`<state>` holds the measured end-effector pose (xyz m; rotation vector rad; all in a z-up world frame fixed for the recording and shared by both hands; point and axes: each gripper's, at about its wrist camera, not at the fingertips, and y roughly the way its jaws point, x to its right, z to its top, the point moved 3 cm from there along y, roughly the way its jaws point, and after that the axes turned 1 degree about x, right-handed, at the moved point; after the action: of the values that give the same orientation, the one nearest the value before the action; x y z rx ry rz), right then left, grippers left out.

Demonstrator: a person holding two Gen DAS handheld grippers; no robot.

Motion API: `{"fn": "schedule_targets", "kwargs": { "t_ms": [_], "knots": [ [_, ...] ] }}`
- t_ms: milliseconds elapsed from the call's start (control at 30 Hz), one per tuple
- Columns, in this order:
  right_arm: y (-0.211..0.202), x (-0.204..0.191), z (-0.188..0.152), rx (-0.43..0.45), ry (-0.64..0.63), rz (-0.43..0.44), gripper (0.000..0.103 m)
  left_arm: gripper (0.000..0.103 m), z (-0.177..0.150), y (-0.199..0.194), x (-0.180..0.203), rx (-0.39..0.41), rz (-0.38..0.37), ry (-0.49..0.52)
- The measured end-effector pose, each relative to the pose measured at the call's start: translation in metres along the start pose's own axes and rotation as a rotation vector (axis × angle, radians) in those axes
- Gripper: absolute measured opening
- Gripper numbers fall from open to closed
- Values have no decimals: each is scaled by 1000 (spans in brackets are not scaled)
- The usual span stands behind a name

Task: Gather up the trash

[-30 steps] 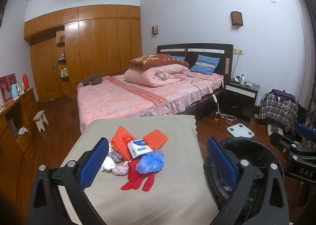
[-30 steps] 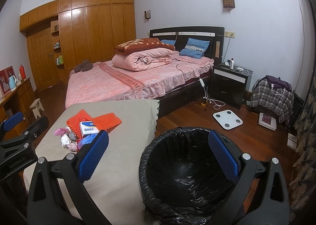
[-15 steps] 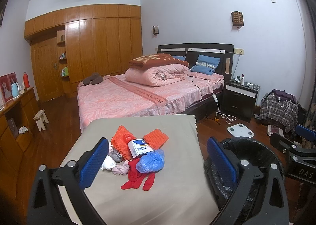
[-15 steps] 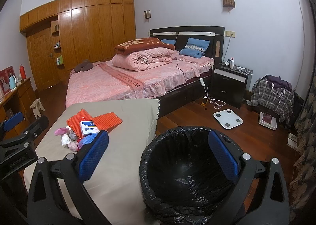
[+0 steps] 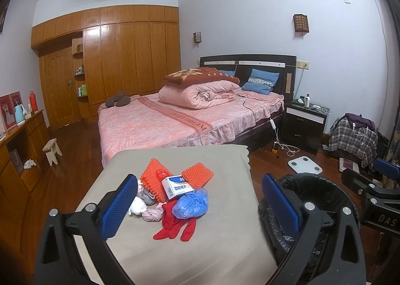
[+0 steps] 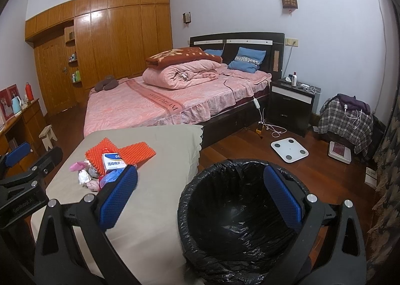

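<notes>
Left gripper (image 5: 197, 200): wide apart, ribbed blue pads, holding nothing.
Right gripper (image 6: 200, 193): likewise wide.
Bin (image 6: 240, 225): round, glossy crinkled black liner.
Red glove (image 5: 175, 225): limp, mid-table (image 5: 200, 255).

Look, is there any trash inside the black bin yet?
No, in the right wrist view the black bin shows only its shiny liner, and the trash pile lies on the table.

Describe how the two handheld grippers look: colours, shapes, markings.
Both match: the left gripper and right gripper have black forked frames with triangular cutouts, silver bolts, and blue dimpled fingers. Pale lettering marks their sides. No cables or sleeves show.
</notes>
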<state>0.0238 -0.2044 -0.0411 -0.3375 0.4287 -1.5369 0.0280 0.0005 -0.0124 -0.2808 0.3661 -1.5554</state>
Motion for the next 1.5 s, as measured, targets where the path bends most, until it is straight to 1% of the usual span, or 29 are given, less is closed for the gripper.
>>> {"fn": "schedule_targets", "kwargs": {
  "t_ms": [233, 467, 533, 633, 700, 767, 933, 1000, 1067, 1133, 1267, 1400, 1500],
  "knots": [
    [4, -4, 0, -3, 0, 1, 98, 97, 0, 0, 0, -2, -1, -1],
    [5, -5, -1, -3, -1, 3, 98, 97, -2, 1, -9, -2, 0, -2],
    [10, -13, -8, -4, -3, 6, 98, 97, -3, 3, -13, -3, 0, -3],
    [13, -16, -10, -7, -6, 10, 98, 97, -3, 6, -15, -6, 1, -4],
    [16, -18, -10, -10, -9, 13, 98, 97, -7, 7, -16, -7, 3, -6],
    [18, -21, -10, -14, -12, 16, 98, 97, -23, 22, -16, -10, 6, -7],
    [30, -25, -4, -20, -24, 28, 98, 97, -22, 23, -20, -16, 17, -16],
    [41, -32, -7, -22, -35, 41, 98, 97, -20, 27, -24, -19, 27, -19],
    [52, -37, -9, -30, -47, 48, 98, 97, -25, 33, -33, -19, 49, -19],
    [65, -46, -13, -37, -62, 64, 98, 97, -31, 45, -48, -36, 67, -17],
    [99, -69, -25, -68, -91, 101, 98, 97, -50, 65, -80, -75, 120, -31],
    [138, -95, -38, -105, -109, 141, 98, 97, -70, 84, -108, -87, 171, -47],
    [169, -114, -47, -141, -121, 159, 98, 97, -81, 100, -127, -104, 194, -73]
  ]
}}
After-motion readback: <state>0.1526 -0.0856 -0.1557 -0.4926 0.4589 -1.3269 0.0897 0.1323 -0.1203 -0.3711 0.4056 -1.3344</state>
